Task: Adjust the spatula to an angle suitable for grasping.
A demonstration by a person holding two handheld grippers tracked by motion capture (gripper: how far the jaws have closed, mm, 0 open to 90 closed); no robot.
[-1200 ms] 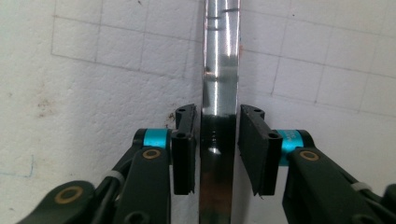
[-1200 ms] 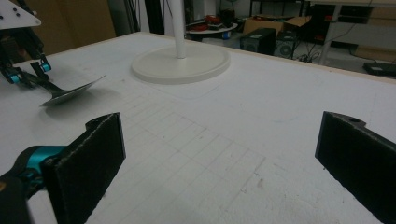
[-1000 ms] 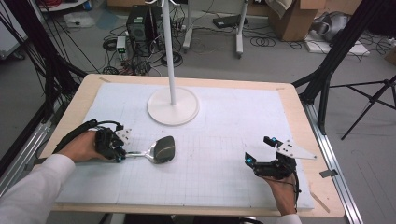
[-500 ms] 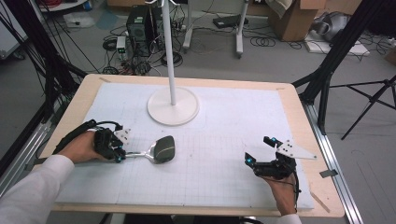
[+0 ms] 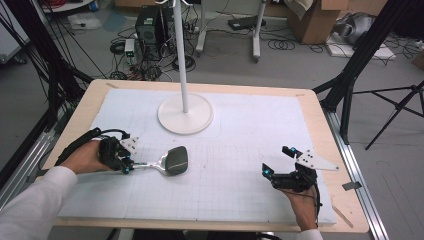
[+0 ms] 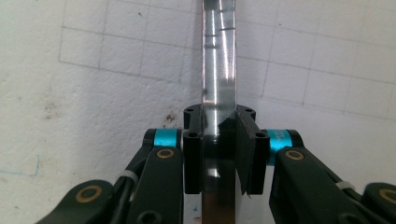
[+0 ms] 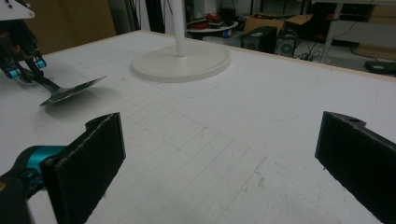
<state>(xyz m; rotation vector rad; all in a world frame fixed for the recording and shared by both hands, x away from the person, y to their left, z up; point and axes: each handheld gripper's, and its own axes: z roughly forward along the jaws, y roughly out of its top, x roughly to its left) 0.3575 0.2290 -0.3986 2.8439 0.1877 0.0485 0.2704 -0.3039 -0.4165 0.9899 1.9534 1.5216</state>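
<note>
A metal spatula point(image 5: 171, 160) with a dark blade and a shiny flat handle point(image 6: 218, 70) lies across the white gridded mat, blade pointing right. My left gripper point(image 5: 125, 162) is shut on that handle at the mat's left side; in the left gripper view both pads point(image 6: 247, 154) press the handle between them. From the right gripper view the spatula point(image 7: 70, 92) appears slightly lifted at the blade, held by the left gripper point(image 7: 18, 65). My right gripper point(image 5: 277, 162) rests at the mat's front right, jaws wide apart, with nothing between its pads point(image 7: 88, 163).
A white stand with a round base point(image 5: 185, 114) and an upright pole point(image 5: 181, 55) occupies the back middle of the mat. The wooden table edge point(image 5: 325, 130) frames the mat. Cables, a computer tower and boxes lie on the floor beyond.
</note>
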